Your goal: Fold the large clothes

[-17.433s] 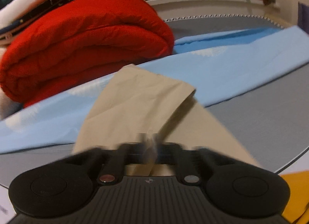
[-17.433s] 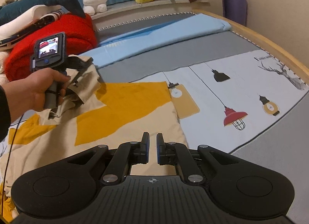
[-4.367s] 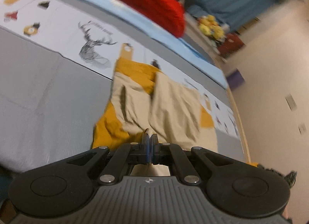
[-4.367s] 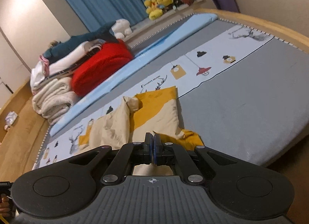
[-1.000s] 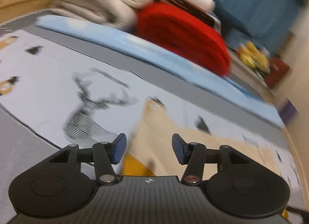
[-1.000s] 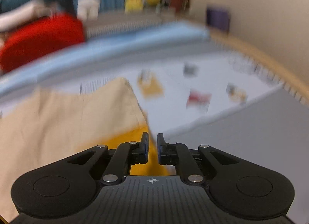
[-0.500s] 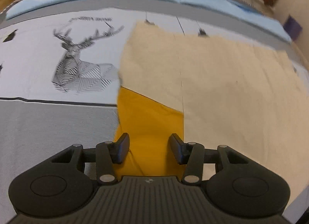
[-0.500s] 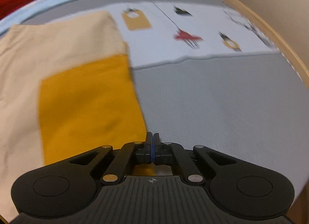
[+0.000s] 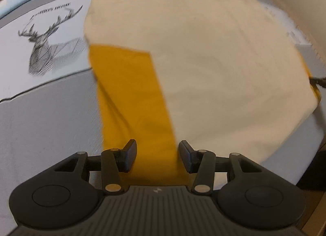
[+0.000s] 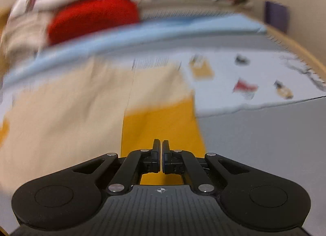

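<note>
The beige-and-mustard garment [image 9: 203, 68] lies spread flat on the bed [image 9: 46, 113]; judged step: taking hold of its near hem for a fold. The left claw [image 9: 156, 156] stands apart over the mustard panel, gripping nothing, so it must drop and pinch. The right claw [image 10: 160, 154] is together, cloth between its tips indiscernible; only its view shows the red blanket [image 10: 91, 15].

Red blanket [image 10: 91, 18], deer-print sheet [image 9: 46, 46]
</note>
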